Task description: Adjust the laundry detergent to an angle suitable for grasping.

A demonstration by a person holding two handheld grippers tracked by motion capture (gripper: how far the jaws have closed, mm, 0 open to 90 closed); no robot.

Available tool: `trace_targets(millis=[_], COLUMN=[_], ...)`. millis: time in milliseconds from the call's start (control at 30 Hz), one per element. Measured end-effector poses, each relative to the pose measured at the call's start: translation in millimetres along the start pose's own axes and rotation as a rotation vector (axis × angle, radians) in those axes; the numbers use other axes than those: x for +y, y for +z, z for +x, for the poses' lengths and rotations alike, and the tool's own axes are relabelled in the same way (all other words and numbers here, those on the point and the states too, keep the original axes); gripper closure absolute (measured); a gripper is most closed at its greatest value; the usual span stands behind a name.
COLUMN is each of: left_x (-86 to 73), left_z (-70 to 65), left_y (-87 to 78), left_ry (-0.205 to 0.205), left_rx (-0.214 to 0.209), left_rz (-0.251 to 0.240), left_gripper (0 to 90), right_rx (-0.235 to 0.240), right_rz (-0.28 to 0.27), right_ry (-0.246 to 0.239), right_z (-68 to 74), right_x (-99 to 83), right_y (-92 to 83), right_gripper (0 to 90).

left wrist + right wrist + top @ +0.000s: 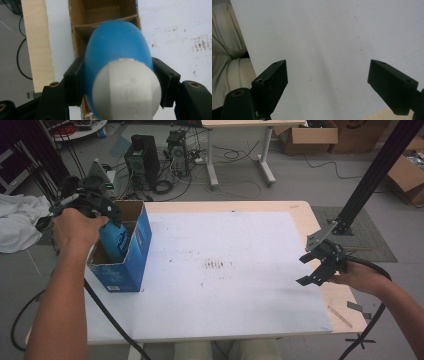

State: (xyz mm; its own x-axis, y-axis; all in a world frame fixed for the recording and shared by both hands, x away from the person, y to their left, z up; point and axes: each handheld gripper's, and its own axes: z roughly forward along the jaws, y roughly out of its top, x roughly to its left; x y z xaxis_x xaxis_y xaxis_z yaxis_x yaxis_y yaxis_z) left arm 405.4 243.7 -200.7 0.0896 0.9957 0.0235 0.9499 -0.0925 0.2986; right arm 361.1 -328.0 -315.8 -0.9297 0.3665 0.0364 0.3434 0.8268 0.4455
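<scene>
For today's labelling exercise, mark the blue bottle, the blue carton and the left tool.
blue bottle (117,42), left gripper view, on its blue body.
blue carton (142,237), high view, on its right outer wall.
left tool (112,217), high view, between its fingertips.

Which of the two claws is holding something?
The left gripper, clamped on a blue bottle over the box; the right gripper gapes empty.

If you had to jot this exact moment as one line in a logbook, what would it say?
left tongs: shut on blue bottle | bottle: partly inside blue carton | right tongs: open, holding nothing, over white table mat
</scene>
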Motion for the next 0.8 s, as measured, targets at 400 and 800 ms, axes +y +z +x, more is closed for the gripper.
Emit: trace_targets(millis=[400, 800], left_x=[-6.6, -14.4], left_z=[0.3, 1.7], left_y=[34.8, 60.9], left_ry=[0.014, 0.020], left_rx=[0.008, 0.001], left_rz=[0.032, 0.068], left_gripper=[38.3, 38.3], right_rx=[0.001, 0.007], right_rz=[0.006, 0.007], right_ry=[0.019, 0.014], right_z=[-0.9, -1.6], right_x=[-3.5, -4.9], right_y=[1.3, 4.7], right_gripper=[16.2, 16.3])
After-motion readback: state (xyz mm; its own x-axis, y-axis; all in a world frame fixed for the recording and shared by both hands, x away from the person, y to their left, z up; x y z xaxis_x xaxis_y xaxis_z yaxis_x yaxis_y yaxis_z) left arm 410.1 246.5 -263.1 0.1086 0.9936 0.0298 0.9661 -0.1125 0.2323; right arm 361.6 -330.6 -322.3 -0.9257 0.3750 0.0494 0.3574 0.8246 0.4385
